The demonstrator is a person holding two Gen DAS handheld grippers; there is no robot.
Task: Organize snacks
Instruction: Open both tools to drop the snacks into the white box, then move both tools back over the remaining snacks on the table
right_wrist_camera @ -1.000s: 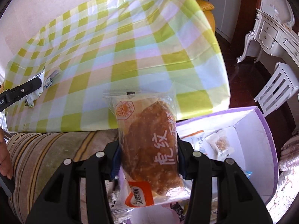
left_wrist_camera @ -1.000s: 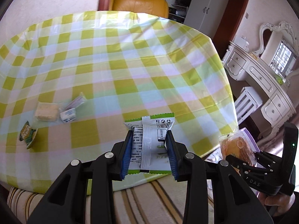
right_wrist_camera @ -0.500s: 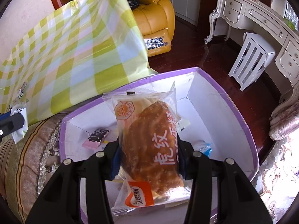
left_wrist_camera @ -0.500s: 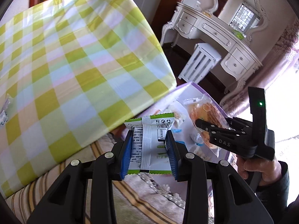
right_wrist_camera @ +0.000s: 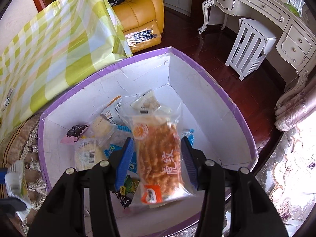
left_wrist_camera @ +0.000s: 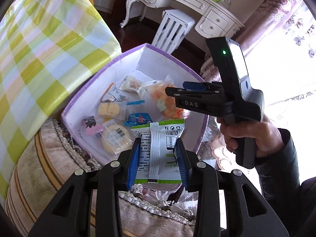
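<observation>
My left gripper [left_wrist_camera: 158,154] is shut on a white and green snack packet [left_wrist_camera: 160,148], held over the near rim of a purple-edged white box [left_wrist_camera: 167,53]. My right gripper [right_wrist_camera: 157,154], held by a hand, hangs over the box [right_wrist_camera: 217,83] and its jaws are opening. A clear packet with an orange-brown pastry [right_wrist_camera: 156,138] sits blurred between the blue pads with gaps on both sides. In the left wrist view the right gripper [left_wrist_camera: 169,91] points left above that pastry packet [left_wrist_camera: 164,102]. Several wrapped snacks [left_wrist_camera: 110,108] lie on the box floor.
The table with the green checked cloth [left_wrist_camera: 39,49] stands left of the box, with a small packet [right_wrist_camera: 7,98] on it. The box rests on a striped, fringed cushion [left_wrist_camera: 29,167]. A yellow armchair [right_wrist_camera: 138,9], a white stool [right_wrist_camera: 250,47] and a dressing table [right_wrist_camera: 276,9] stand beyond.
Both grippers swung from the table to over the box. The right jaws have spread and the pastry packet has slipped lower between them. The left grip on its packet is unchanged.
</observation>
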